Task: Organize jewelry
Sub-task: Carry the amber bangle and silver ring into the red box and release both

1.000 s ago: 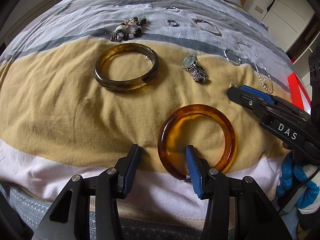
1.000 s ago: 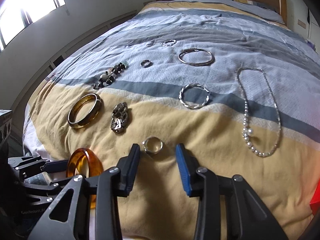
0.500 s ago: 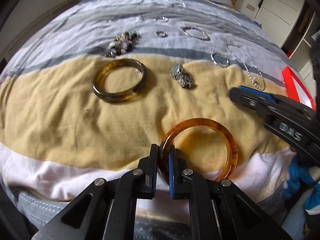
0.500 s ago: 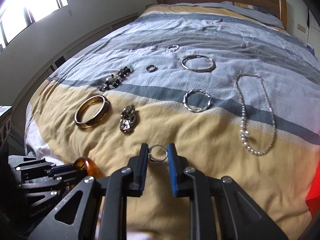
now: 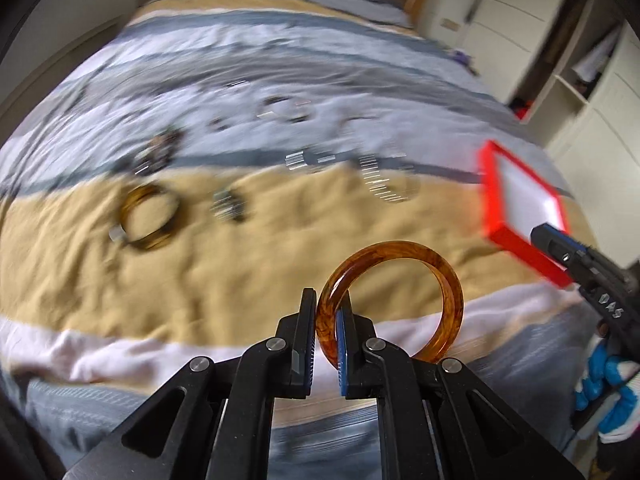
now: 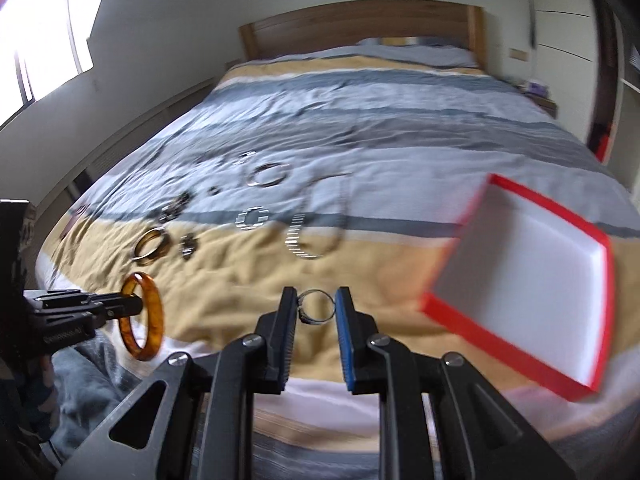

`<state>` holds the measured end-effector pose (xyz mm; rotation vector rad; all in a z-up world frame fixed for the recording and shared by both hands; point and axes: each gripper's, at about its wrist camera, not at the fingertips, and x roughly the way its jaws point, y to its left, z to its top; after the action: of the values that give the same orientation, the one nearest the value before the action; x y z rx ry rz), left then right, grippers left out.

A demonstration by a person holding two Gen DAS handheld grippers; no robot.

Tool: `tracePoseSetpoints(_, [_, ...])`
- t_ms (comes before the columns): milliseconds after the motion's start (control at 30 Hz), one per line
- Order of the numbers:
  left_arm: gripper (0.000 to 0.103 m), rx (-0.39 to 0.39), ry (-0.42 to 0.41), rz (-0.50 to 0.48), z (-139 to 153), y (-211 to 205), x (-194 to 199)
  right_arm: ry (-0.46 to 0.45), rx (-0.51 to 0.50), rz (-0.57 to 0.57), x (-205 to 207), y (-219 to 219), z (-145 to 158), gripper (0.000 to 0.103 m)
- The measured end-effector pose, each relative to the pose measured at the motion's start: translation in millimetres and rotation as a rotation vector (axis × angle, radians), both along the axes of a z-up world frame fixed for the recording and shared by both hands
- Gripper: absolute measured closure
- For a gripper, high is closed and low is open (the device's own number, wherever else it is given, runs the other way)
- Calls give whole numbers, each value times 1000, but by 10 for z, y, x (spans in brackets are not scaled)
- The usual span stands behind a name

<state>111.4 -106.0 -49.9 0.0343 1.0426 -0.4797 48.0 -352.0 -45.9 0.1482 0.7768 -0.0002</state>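
Observation:
My left gripper [image 5: 326,312] is shut on the rim of an amber bangle [image 5: 448,284] and holds it upright above the bed; the bangle also shows in the right wrist view [image 6: 154,316]. My right gripper [image 6: 316,306] is shut on a small silver ring [image 6: 317,307], lifted off the cover. A red box with a white inside [image 6: 532,276] lies at the right on the bed; it also shows in the left wrist view [image 5: 520,200]. The right gripper's tip [image 5: 556,244] sits in front of that box.
Several more pieces lie blurred on the striped bedspread [image 6: 360,128]: a dark brown bangle [image 5: 148,216], a watch [image 5: 228,206], a bead cluster [image 5: 156,152], silver bangles [image 6: 268,174] and a necklace [image 6: 316,224]. Wooden headboard [image 6: 360,20] at the back, white wardrobes [image 5: 560,20] to the right.
Both grippers have risen off the bed and swung right with their pieces. The amber bangle now hangs upright. The red box has come into view.

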Motion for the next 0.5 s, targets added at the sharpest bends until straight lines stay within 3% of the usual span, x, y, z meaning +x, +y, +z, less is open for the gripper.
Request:
tracePoseSetpoints(267, [94, -5, -44, -220, 195, -1383, 136, 12, -59, -188, -298, -1000, 32, 85])
tracePoseSetpoints(500, [94, 73, -47, -364, -92, -2487, 293, 84, -44, -246, -313, -1488, -302, 85])
